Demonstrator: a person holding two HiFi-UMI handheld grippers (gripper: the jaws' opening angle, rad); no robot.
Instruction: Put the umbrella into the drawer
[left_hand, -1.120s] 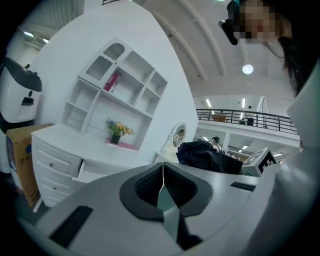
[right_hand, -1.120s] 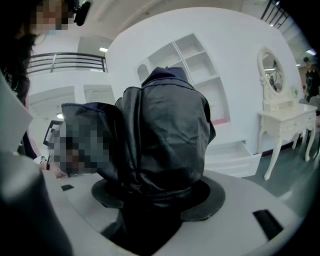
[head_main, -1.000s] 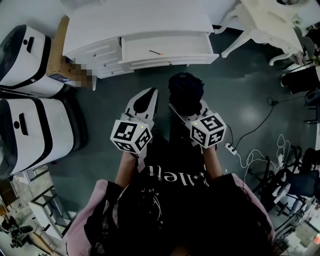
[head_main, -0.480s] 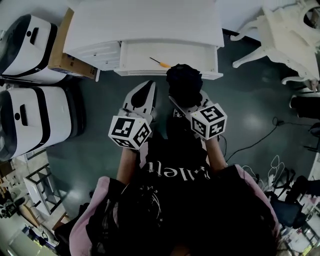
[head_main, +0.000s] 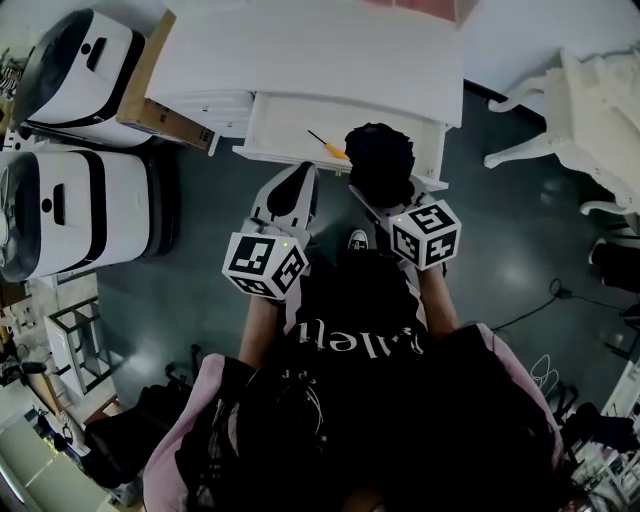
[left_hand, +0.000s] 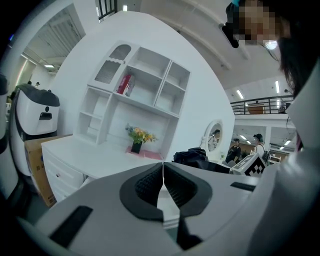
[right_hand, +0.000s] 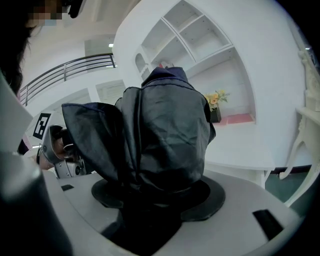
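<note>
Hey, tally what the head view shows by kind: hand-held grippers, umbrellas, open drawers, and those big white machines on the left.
hand-held grippers: 2
umbrella: 1
open drawer: 1
white machines: 2
Total: 6

Screwdriver (head_main: 328, 146) in drawer (head_main: 280, 128); umbrella (head_main: 378, 165) right of it.

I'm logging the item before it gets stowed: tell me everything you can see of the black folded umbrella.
The black folded umbrella is a collapsed bundle of dark, faintly glossy, creased fabric with loose, bulging folds. The right gripper is clamped on its lower part, and the bundle stands out along the jaws. In the head view it overlaps the front edge of the open white drawer. Nothing else touches it, and no handle or ribs show.
</note>
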